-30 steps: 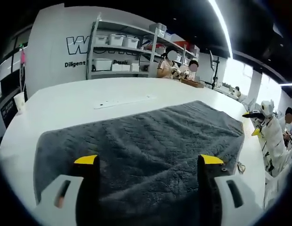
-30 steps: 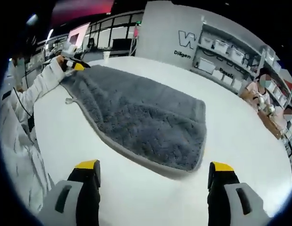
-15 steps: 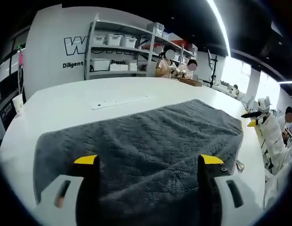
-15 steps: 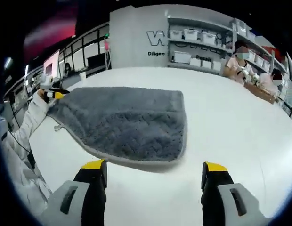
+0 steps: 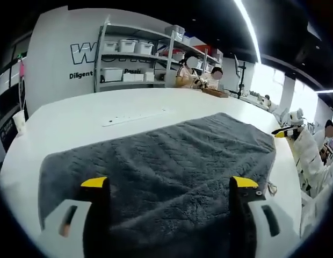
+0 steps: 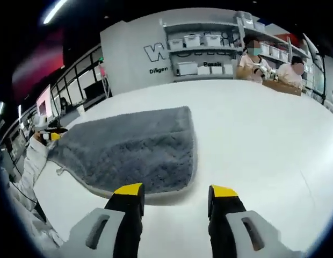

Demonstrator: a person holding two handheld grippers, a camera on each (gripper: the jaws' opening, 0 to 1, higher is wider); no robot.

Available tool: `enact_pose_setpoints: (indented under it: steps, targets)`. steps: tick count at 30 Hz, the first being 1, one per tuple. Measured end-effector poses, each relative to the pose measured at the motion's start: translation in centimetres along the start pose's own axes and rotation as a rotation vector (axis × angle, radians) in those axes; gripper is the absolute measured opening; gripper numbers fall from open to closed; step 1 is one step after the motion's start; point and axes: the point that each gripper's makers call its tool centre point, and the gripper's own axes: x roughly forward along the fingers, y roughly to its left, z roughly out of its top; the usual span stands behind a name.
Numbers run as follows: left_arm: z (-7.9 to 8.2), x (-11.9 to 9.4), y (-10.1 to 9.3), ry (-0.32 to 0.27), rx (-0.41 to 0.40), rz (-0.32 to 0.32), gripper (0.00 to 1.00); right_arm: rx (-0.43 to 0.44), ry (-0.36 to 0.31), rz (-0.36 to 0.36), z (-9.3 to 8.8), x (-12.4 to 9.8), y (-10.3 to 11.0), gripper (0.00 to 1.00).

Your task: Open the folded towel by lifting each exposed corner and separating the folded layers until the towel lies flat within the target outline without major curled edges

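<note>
In the left gripper view, you held your left gripper [image 5: 169,185] low over the near edge of the grey towel [image 5: 166,156], jaws spread wide with only pile showing between the yellow tips and nothing gripped. That placement made sense as a wait-and-look stance: from there the towel ran away from you across the white table [image 5: 75,115], and you could read its whole top layer. It looked largely spread out, with a soft ridge along its left end. I could not make out any target outline on the table around the towel. Past the towel's far right end your right gripper [image 5: 283,131] hung just off that corner, the white sleeve [image 5: 308,156] behind it. Shelving with bins [image 5: 131,62] and seated people [image 5: 196,72] lay well beyond the towel.

In the right gripper view, your right gripper [image 6: 174,191] sat over bare table just beside the towel's [image 6: 129,150] rounded end, its jaws partly open, narrower than the left's, with nothing between them. Judging by that aim, you were lining up on the pale hem [image 6: 191,156] there, where the edge stood thick enough to suggest a doubled layer worth lifting. At the towel's opposite end your left gripper [image 6: 53,134] stayed near the corner, probably to pin or tension that end. I'd say the unfolding was close to finished.
</note>
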Motion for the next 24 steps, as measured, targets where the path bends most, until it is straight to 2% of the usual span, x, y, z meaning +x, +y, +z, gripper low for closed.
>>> enact_pose_setpoints:
  steps: [2, 5, 8, 10, 14, 15, 24]
  targets:
    - [0.0, 0.0, -0.1, 0.000, 0.002, -0.001, 0.91, 0.003, 0.008, -0.007, -0.1, 0.1, -0.2, 0.33]
    - [0.1, 0.0, -0.2, -0.001, 0.004, -0.004, 0.90, 0.014, 0.022, -0.034, -0.4, 0.4, -0.8, 0.30]
    - [0.1, -0.1, -0.1, -0.002, 0.003, 0.000, 0.90, 0.060, 0.003, -0.012, -0.4, 0.9, -0.5, 0.23]
    - [0.2, -0.2, 0.0, -0.004, 0.002, 0.002, 0.90, 0.061, 0.009, -0.007, -0.6, 1.1, -0.3, 0.19]
    - [0.2, -0.2, 0.0, -0.005, 0.001, 0.005, 0.89, 0.037, 0.010, 0.003, -0.8, 1.3, 0.0, 0.00]
    - [0.2, -0.2, 0.0, -0.004, 0.000, 0.006, 0.89, 0.029, 0.009, -0.017, -0.8, 1.3, -0.4, 0.00]
    - [0.2, -0.3, 0.1, -0.004, 0.000, 0.008, 0.89, 0.035, -0.002, -0.016, -0.8, 1.1, -0.9, 0.00]
